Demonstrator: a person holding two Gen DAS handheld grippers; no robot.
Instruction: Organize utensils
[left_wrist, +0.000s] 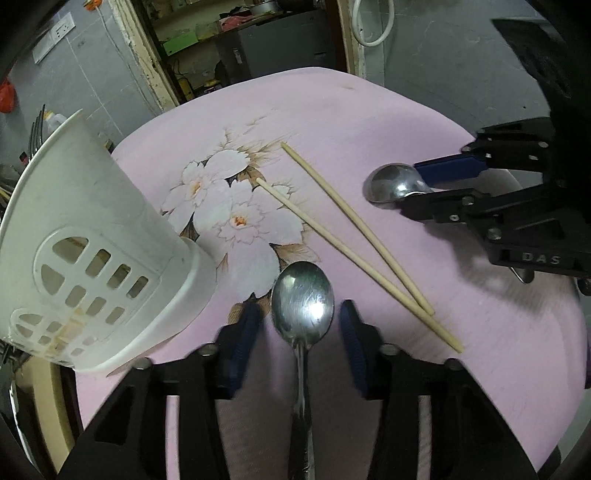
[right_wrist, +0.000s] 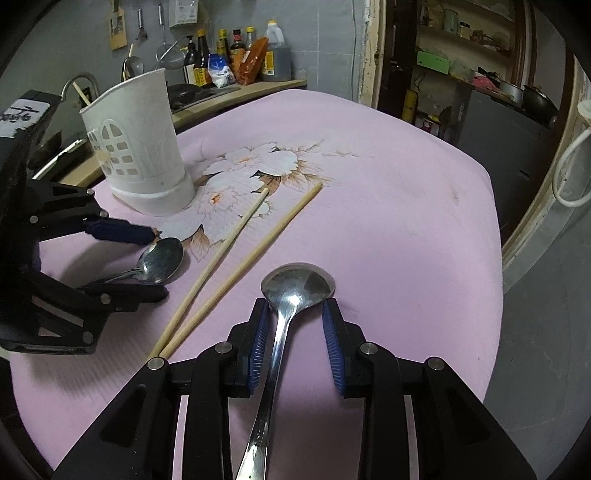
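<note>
Left wrist view is showing the left gripper (left_wrist: 300, 325) with jaws spread and a steel spoon (left_wrist: 303, 299) lying between them, gaps showing on both sides of its bowl, just beside the white utensil holder (left_wrist: 96, 236) standing on the pink floral tablecloth (left_wrist: 369, 110). Two wooden chopsticks (left_wrist: 351, 236) are lying crossed on the side of that spoon away from the holder. Right wrist view is revealing what the other cannot: the right gripper (right_wrist: 295, 325) with jaws spread around a second spoon (right_wrist: 297, 284), its handle leaning against one blue pad, well apart from the holder, with sauce bottles (right_wrist: 236, 55) lining a counter behind it.
</note>
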